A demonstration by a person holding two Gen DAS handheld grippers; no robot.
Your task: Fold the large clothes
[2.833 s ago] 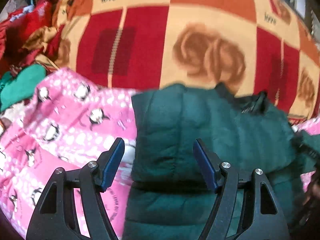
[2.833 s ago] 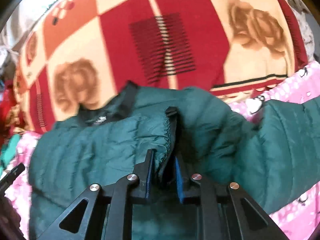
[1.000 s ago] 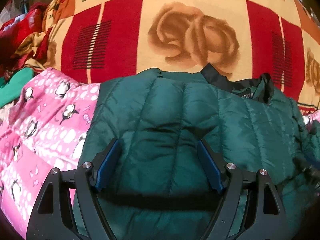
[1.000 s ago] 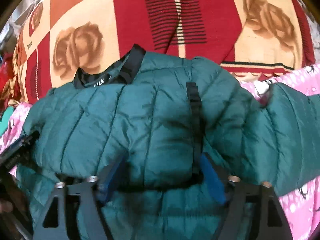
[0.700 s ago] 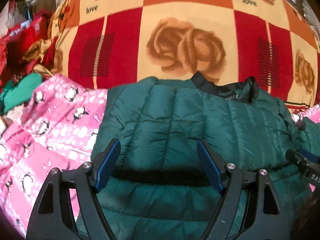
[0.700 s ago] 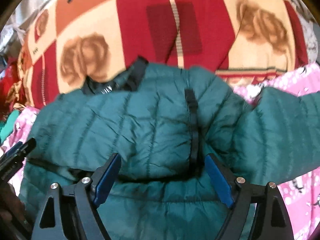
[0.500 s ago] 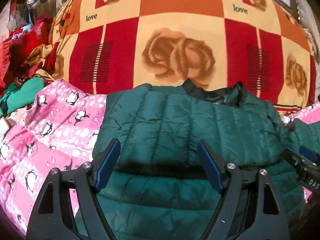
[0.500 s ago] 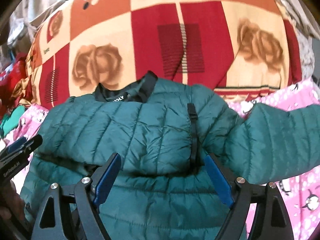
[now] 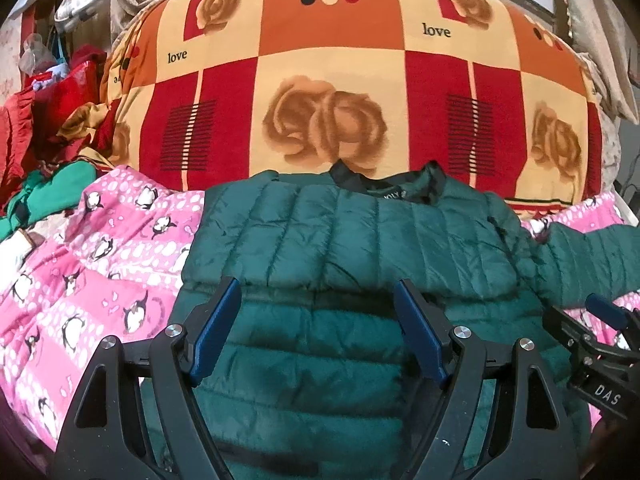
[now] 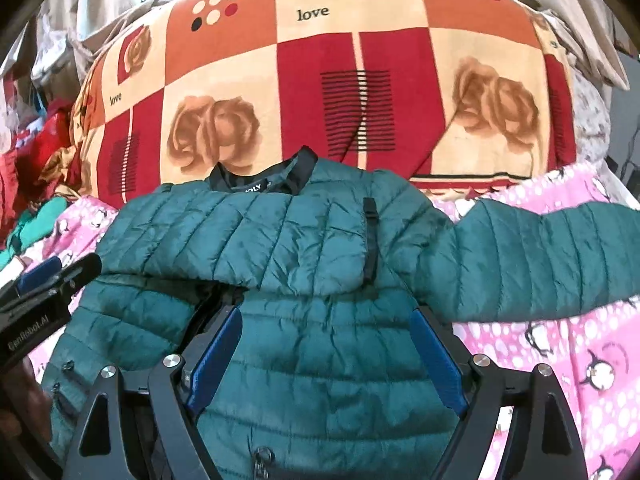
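A dark green quilted puffer jacket (image 9: 360, 240) lies on a pink penguin-print quilt (image 9: 100, 272), collar away from me. One sleeve is folded across the chest; the other sleeve (image 10: 540, 256) stretches out to the right. My left gripper (image 9: 318, 324) is open and empty above the jacket's lower body. My right gripper (image 10: 326, 356) is open and empty above the same area of the jacket (image 10: 320, 248). Each gripper shows at the edge of the other's view.
A red, orange and cream rose-patterned blanket (image 9: 328, 92) covers the bed beyond the jacket. Red and green clothes (image 9: 48, 168) are heaped at the far left. The pink quilt (image 10: 560, 360) extends to the right.
The right gripper let go of the jacket's sleeve fold and opened. Both grippers then pulled back and up from the jacket, so more of the jacket and blanket is in view.
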